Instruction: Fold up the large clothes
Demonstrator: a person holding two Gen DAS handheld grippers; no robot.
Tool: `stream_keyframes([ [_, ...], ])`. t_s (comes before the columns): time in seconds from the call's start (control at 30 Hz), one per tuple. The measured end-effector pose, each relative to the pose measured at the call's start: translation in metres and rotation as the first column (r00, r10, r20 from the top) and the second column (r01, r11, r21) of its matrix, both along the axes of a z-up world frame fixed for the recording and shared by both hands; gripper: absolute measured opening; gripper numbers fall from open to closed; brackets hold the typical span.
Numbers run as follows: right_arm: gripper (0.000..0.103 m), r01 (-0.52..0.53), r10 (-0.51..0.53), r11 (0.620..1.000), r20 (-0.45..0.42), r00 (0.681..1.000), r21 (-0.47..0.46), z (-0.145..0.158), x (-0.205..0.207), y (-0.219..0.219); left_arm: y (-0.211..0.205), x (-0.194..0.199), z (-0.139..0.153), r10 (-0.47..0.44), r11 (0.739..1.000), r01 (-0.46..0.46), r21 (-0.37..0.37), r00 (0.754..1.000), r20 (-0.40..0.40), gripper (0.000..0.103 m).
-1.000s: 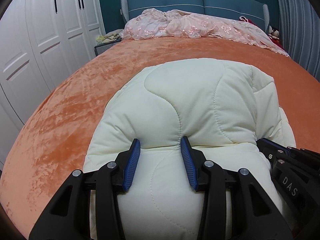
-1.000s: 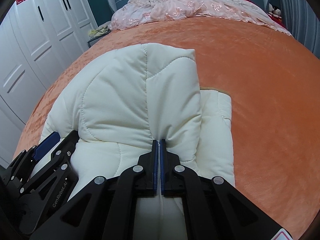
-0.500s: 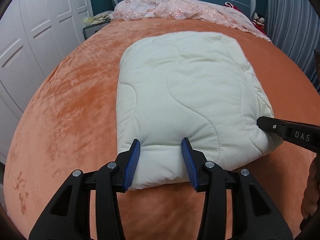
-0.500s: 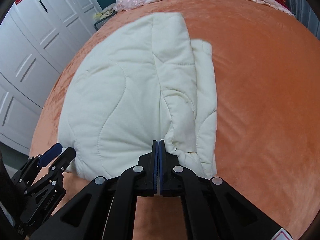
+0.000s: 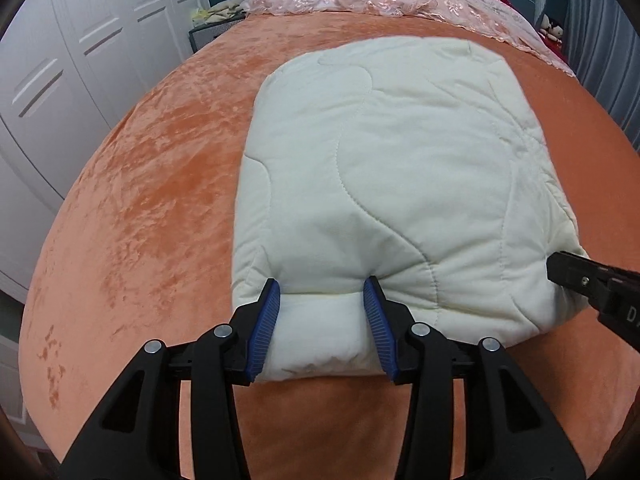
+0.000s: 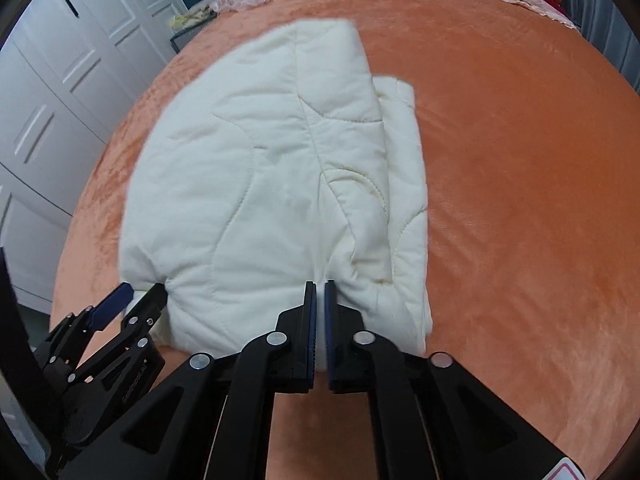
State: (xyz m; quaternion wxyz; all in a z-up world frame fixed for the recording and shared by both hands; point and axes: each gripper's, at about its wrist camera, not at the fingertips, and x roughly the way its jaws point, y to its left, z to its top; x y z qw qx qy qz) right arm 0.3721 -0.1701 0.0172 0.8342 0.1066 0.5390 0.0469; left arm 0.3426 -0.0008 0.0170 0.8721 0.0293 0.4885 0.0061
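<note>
Lying folded on the bed (image 5: 160, 184), the coat (image 5: 392, 184) has its near edge in both my claws. My left gripper (image 5: 322, 300) stands wide around a thick roll of that edge; my right gripper (image 6: 319, 292) is pinched nearly closed on a thin bit. I judge the fold laid; next, let go and back away.

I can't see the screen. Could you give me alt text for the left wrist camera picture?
A folded cream quilted garment lies on an orange bedspread, its near edge bunched between the blue-padded fingers of the left hand-held gripper. The right hand-held gripper touches the garment's right corner; white wardrobes stand at left.
</note>
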Motion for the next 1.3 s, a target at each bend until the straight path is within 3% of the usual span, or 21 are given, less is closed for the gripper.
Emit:
stream_keyframes([
  [0.1,0.013,0.006,-0.003,0.999,0.086,0.996,-0.035,0.037,-0.042,0.000,0.008,-0.025,0.027,0.012,1.000,-0.011,-0.004,0.999,0.034,0.043],
  [0.2,0.018,0.023,-0.021,1.000,0.117,0.993,-0.018,0.056,-0.077,-0.004,0.014,-0.055,0.054,0.020,0.999,-0.018,-0.035,0.998,0.063,0.042],
  [0.3,0.030,0.044,-0.041,0.999,0.152,0.988,-0.021,0.070,-0.108,-0.010,0.018,-0.082,0.074,0.025,0.998,-0.020,-0.060,0.995,0.092,0.045],
  [0.57,0.062,0.071,-0.064,0.997,0.245,0.967,-0.020,0.094,-0.185,-0.013,0.013,-0.154,0.104,-0.006,0.998,0.016,-0.057,0.986,0.169,0.069],
  [0.77,0.076,0.060,-0.020,0.992,0.325,0.945,-0.114,0.102,-0.234,0.001,0.009,-0.201,0.104,-0.005,0.998,0.019,-0.065,0.979,0.204,0.085],
  [1.3,0.078,0.136,-0.078,0.982,0.368,0.926,-0.134,0.090,-0.298,0.001,0.005,-0.261,0.092,0.030,0.999,-0.026,-0.019,0.969,0.245,0.086],
])
